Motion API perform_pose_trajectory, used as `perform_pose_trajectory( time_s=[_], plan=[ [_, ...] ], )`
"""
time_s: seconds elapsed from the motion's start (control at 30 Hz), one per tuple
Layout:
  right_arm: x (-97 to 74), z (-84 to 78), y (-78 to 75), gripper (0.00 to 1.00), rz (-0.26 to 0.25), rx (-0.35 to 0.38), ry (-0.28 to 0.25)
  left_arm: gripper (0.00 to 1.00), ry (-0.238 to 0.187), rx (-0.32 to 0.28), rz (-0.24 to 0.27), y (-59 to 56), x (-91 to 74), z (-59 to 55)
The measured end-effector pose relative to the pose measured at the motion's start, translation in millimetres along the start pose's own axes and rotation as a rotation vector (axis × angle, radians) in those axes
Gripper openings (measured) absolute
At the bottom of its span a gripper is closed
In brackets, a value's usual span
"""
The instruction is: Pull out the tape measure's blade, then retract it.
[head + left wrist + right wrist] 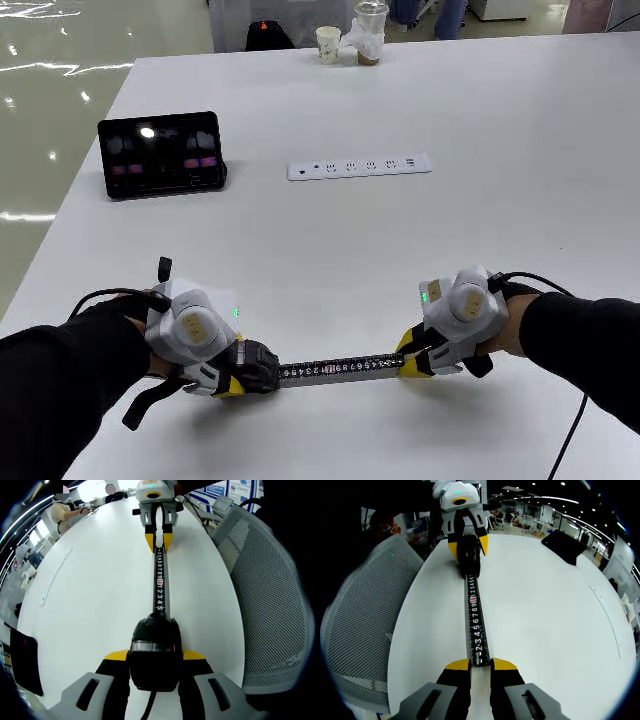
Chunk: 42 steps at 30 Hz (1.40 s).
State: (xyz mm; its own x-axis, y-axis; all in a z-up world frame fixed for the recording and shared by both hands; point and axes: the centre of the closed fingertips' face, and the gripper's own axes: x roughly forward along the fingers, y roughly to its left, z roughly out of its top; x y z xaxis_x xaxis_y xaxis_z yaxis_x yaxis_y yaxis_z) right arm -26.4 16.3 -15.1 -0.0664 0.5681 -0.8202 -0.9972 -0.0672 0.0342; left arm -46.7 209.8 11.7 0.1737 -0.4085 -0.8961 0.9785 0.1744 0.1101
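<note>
Left gripper (240, 376): case (155, 647); right gripper (412, 362): blade (335, 369)

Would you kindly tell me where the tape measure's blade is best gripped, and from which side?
Take the blade at its free end, coming end-on along its length, as the right gripper does. It is a thin flat strip stretched straight from the case, so an in-line pull should avoid kinking it.

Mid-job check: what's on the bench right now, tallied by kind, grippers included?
Grippers: 2, left gripper, right gripper
Tape measure: 1
Tablet: 1
Power strip: 1
Cups: 2, paper cup, clear cup
Total: 7
</note>
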Motion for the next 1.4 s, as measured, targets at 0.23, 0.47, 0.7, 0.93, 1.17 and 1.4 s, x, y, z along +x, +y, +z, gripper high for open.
perform_pose_trajectory(
  time_s=[0.23, 0.47, 0.7, 0.93, 1.17, 1.4],
  plan=[
    [-3.5, -6.0, -1.4, 0.11, -0.001, -0.001, 0.010, 0.31, -0.002, -0.002, 0.001, 0.0, 0.1, 0.1],
    [-6.2, -10.4, -2.1, 0.11, -0.003, 0.009, 0.012, 0.31, -0.002, -0.003, 0.001, -0.2, 0.1, 0.4],
    [-9.6, -15.2, -2.1, 0.11, -0.005, 0.005, 0.018, 0.31, -0.002, -0.002, 0.002, -0.1, 0.0, 0.3],
    [-13.2, -19.0, -2.2, 0.11, -0.009, 0.009, 0.019, 0.31, -0.001, -0.002, 0.003, -0.5, 0.0, 0.4],
    [-16.8, -23.2, -2.1, 0.10, -0.012, 0.013, 0.020, 0.31, 0.000, -0.002, 0.002, -1.0, 0.0, 0.8],
    [-19.0, -26.5, -2.5, 0.10, -0.015, 0.020, 0.020, 0.31, 0.001, -0.003, 0.003, -1.1, -0.1, 0.9]
  ],
)
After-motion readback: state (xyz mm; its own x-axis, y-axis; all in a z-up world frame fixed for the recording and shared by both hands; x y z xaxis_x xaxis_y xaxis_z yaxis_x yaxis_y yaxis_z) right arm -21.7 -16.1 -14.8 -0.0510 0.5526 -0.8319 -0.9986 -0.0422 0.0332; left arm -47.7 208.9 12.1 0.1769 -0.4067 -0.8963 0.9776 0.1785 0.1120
